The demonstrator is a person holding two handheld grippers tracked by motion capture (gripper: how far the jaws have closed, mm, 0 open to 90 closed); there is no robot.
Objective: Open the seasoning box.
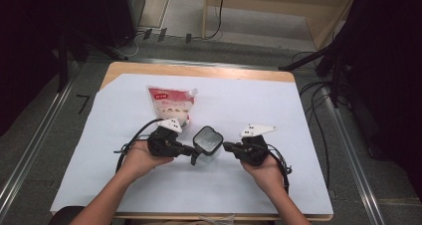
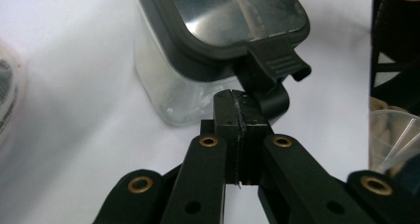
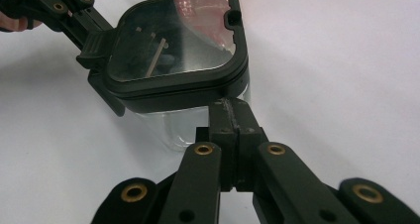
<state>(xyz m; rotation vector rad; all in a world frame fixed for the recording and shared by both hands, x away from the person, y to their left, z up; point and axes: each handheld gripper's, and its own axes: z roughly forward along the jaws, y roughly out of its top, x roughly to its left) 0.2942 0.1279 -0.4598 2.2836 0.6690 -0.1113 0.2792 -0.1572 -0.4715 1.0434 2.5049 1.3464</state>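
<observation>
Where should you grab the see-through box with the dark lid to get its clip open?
Probably by the clip itself, the dark flap with ridges that sticks out from the lid's edge over the clear box. Come from that side, level with the table, where the shut left gripper sits just beneath the flap. The right gripper, also shut, could steady the opposite lid edge.

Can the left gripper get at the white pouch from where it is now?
Probably yes. The left gripper is shut at the latch of the clear container. The white pouch lies just beyond that hand on the table, with nothing between them.
</observation>
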